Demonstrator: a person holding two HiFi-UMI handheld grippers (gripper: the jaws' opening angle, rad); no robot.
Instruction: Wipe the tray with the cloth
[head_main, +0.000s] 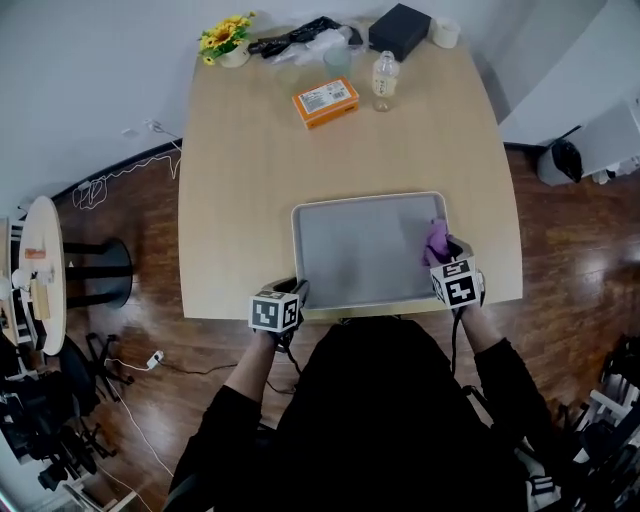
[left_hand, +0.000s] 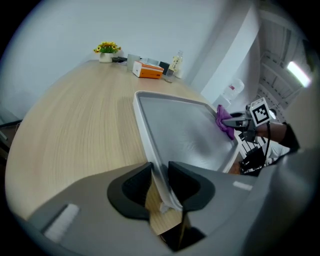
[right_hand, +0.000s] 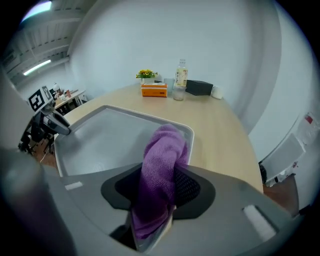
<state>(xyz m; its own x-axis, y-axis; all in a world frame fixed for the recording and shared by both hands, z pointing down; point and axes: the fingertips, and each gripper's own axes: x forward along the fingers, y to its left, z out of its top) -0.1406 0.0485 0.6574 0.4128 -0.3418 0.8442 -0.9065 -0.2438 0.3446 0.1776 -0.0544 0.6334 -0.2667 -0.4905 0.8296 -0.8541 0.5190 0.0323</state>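
Note:
A grey rectangular tray (head_main: 350, 255) lies near the front edge of the wooden table (head_main: 240, 180). My left gripper (head_main: 297, 292) is shut on the rim at the tray's near left corner; in the left gripper view the thin rim (left_hand: 161, 181) runs between its two dark pads. My right gripper (head_main: 447, 248) is over the tray's right side, shut on a purple cloth (head_main: 436, 240). In the right gripper view the bunched cloth (right_hand: 162, 165) sticks out past the jaws above the tray (right_hand: 100, 140). The cloth (left_hand: 223, 120) hangs at the tray's far rim in the left gripper view.
At the table's far end stand an orange box (head_main: 325, 102), a small bottle (head_main: 384, 80), a glass (head_main: 337, 62), yellow flowers (head_main: 227, 38), a black box (head_main: 399, 30) and a tape roll (head_main: 444, 32). A round side table (head_main: 42, 270) stands on the left floor.

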